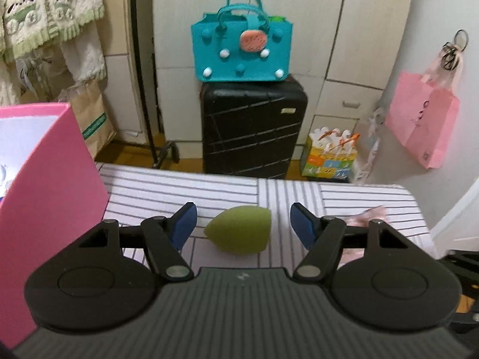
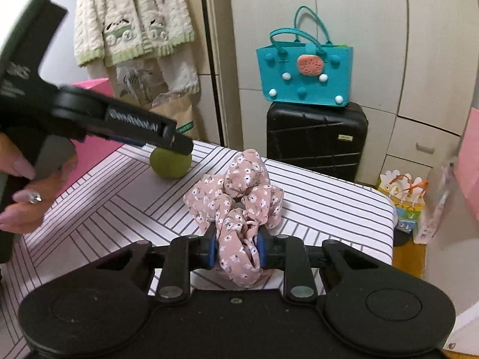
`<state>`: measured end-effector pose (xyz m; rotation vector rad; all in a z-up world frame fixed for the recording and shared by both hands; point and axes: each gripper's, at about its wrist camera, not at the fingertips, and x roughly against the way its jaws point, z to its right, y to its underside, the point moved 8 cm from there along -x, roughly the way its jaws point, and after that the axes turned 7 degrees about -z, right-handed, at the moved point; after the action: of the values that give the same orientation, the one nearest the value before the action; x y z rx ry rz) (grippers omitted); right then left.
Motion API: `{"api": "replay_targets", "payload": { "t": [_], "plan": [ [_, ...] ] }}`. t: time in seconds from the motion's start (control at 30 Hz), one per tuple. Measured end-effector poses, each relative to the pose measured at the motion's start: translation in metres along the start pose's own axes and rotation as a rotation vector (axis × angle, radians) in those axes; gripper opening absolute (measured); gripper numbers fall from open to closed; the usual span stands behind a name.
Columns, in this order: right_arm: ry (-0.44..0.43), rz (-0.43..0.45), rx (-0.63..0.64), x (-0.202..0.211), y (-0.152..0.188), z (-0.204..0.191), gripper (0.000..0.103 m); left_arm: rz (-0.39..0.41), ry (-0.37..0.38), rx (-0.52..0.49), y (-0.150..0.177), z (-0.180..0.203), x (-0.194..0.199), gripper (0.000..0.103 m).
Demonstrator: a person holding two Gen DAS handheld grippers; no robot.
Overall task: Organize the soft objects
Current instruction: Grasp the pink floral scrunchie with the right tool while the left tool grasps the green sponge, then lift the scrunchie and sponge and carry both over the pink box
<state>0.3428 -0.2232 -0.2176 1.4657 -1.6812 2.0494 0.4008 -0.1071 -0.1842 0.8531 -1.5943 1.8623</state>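
A green egg-shaped sponge (image 1: 241,229) lies on the striped tabletop (image 1: 179,188). My left gripper (image 1: 243,224) is open, its blue pads either side of the sponge and apart from it. In the right wrist view the left gripper (image 2: 179,145) hovers just over the sponge (image 2: 170,164). My right gripper (image 2: 236,249) is shut on a pink floral scrunchie (image 2: 236,200), which rests on the tabletop (image 2: 104,203). The scrunchie shows blurred at the right in the left wrist view (image 1: 368,214).
A pink box (image 1: 45,179) stands at the table's left edge. Beyond the far edge stand a black suitcase (image 1: 254,125) with a teal bag (image 1: 241,51) on top, and a small gift bag (image 1: 329,155) on the floor. A pink paper bag (image 1: 422,119) hangs at right.
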Motion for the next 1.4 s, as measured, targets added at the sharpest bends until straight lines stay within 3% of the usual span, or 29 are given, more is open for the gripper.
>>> {"api": "replay_targets", "payload": {
  "t": [0.13,0.4,0.57,0.67,0.8,1.0,1.2,1.4],
  "plan": [
    [-0.006,-0.016,-0.075,-0.006,0.000,0.004,0.029,-0.005,-0.044,0.002,0.000,-0.007,-0.006,0.068],
    [0.044,-0.020,-0.160,-0.002,0.007,-0.002,0.029,-0.057,-0.026,0.031,0.003,-0.008,-0.024,0.068],
    [0.075,-0.021,-0.190,0.009,0.016,-0.006,0.029,-0.050,-0.046,0.008,0.008,-0.003,-0.028,0.048],
    [0.097,-0.020,-0.218,0.013,0.023,-0.007,0.029,-0.039,-0.056,-0.009,0.010,-0.001,-0.027,0.045],
    [0.063,-0.006,-0.280,0.019,0.032,-0.012,0.029,-0.034,-0.056,-0.014,0.014,0.001,-0.022,0.044],
    [0.028,0.010,-0.313,0.030,0.046,-0.021,0.030,-0.069,0.032,-0.019,0.029,0.014,-0.003,0.043],
    [0.065,0.020,-0.331,0.044,0.057,-0.023,0.030,-0.079,0.092,-0.078,0.050,0.028,0.021,0.043],
    [0.045,0.037,-0.338,0.058,0.067,-0.036,0.030,-0.105,0.167,-0.105,0.070,0.025,0.047,0.043]
  ]
}}
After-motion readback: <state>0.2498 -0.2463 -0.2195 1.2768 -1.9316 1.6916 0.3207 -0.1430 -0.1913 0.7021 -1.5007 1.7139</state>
